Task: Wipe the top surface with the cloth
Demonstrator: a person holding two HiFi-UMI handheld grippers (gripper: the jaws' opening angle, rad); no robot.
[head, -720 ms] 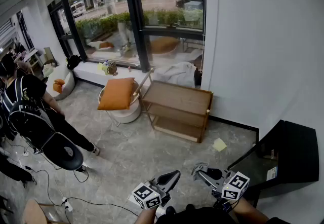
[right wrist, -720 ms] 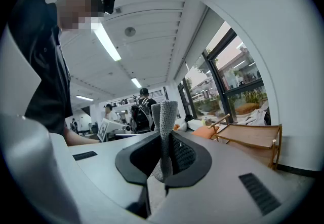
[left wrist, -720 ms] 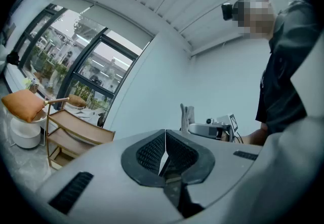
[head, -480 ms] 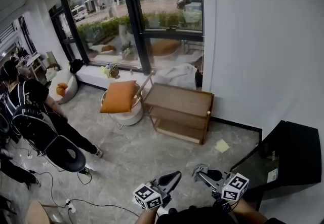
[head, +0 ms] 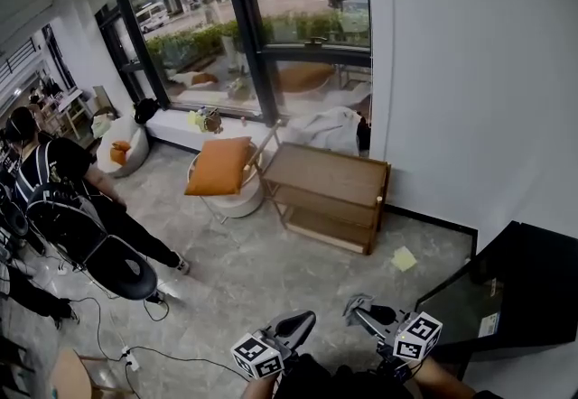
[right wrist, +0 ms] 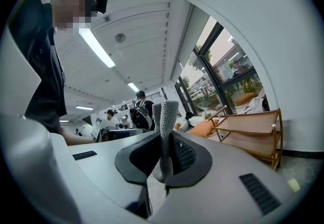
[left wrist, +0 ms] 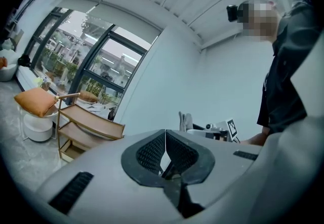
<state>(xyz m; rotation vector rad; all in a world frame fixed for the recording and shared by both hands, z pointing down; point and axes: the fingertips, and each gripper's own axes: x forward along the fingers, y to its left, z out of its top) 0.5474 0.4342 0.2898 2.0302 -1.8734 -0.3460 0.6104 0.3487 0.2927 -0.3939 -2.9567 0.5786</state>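
Two tongs, left tongs (left wrist: 165, 142) closed empty, right tongs (right wrist: 163, 152) pinching one grey cloth (right wrist: 167, 116), one wooden shelf (head: 330, 170).

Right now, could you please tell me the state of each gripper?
Left gripper: jaws closed, nothing between them.
Right gripper: jaws closed on the grey cloth.

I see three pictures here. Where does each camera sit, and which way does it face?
Head view: on the person's head, facing forward and down at the floor and wooden shelf; left gripper and right gripper show at the bottom.
Left gripper view: on the left gripper, looking along its shut, empty jaws toward the white wall; the person's torso at right.
Right gripper view: on the right gripper, looking along jaws shut on the grey cloth into the room; torso at left.
All three show the wooden shelf.
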